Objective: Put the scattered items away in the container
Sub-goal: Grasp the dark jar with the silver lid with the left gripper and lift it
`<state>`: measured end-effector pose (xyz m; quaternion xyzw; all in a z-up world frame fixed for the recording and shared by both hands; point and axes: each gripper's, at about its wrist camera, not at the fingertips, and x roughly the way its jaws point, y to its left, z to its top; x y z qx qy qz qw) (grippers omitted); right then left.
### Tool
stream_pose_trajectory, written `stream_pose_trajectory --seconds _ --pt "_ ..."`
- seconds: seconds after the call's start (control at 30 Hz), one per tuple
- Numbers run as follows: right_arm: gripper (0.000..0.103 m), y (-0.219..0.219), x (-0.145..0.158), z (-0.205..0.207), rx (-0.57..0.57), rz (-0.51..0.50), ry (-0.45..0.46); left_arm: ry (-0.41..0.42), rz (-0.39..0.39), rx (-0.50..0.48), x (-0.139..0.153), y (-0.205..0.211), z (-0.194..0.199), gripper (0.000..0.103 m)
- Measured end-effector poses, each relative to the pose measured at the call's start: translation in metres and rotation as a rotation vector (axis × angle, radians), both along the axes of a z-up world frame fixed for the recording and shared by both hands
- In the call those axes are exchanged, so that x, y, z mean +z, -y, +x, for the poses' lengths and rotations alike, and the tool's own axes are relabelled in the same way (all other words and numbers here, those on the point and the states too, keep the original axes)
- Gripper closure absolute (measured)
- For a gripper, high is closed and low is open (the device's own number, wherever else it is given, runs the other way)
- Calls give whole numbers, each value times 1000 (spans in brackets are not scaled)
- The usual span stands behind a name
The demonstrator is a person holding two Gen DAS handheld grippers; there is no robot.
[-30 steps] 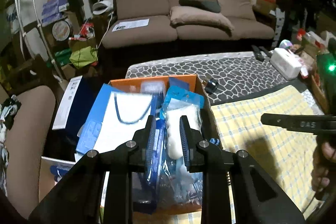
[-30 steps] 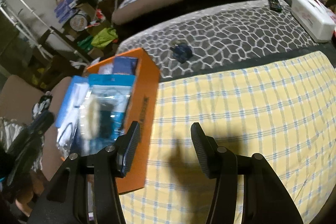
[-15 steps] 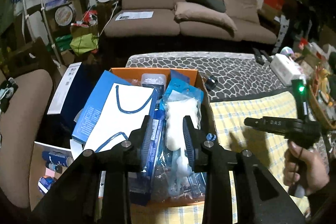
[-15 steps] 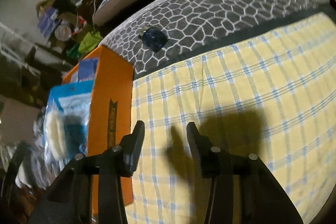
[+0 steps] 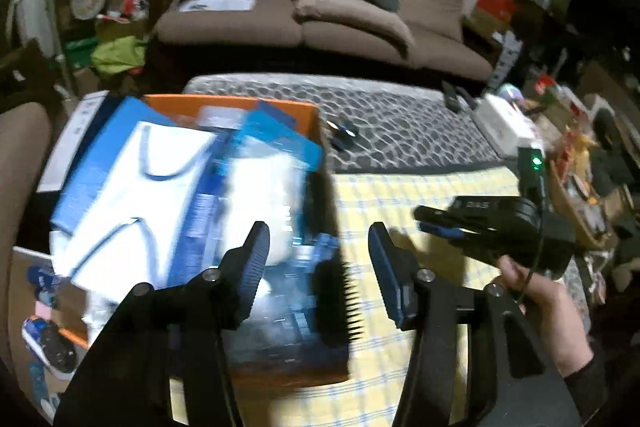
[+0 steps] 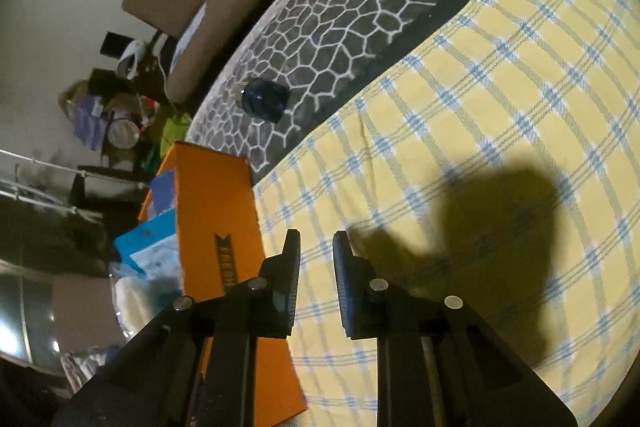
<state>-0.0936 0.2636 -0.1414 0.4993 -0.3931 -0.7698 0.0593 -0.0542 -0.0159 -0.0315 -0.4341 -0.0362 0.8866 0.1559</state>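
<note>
Your left gripper (image 5: 318, 251) is opening over the orange box (image 6: 224, 211), nothing pinched between its pads. Your right gripper (image 6: 316, 267) is closing on nothing above the yellow checked cloth (image 6: 460, 131). A small dark blue object (image 6: 264, 101) lies on the grey patterned mat (image 6: 360, 7), apart from the box.

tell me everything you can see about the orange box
The orange box is an open-topped rectangular carton, apparently cardboard, with a dark label with partly readable lettering on its long side. It stands upright on the yellow checked cloth, at the cloth's edge near the grey patterned cover. It is crammed: a white paper bag with blue handles, blue packets and clear plastic packs stick out above its rim. Neither hand-held gripper touches it.
</note>
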Motion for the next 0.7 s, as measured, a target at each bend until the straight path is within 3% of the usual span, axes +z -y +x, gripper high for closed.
stream_pose_trajectory --seconds 0.1,0.37,0.47,0.57,0.63,0.7 --pt "90 10 1 1 39 66 2 -15 -71 12 -2 -20 -4 55" --pt "91 -36 14 10 14 221 -8 -60 -101 3 2 -68 -1 54" --pt "91 -63 7 18 -51 261 28 -15 -95 -3 -3 -90 -13 54" --pt "91 -92 6 27 -129 205 50 64 -54 -14 -7 -113 -38 51" --pt "91 -107 14 27 -125 176 36 106 -52 -9 -11 -130 -58 38" --pt "91 -124 30 26 -81 248 19 143 -81 5 -16 -147 -82 37"
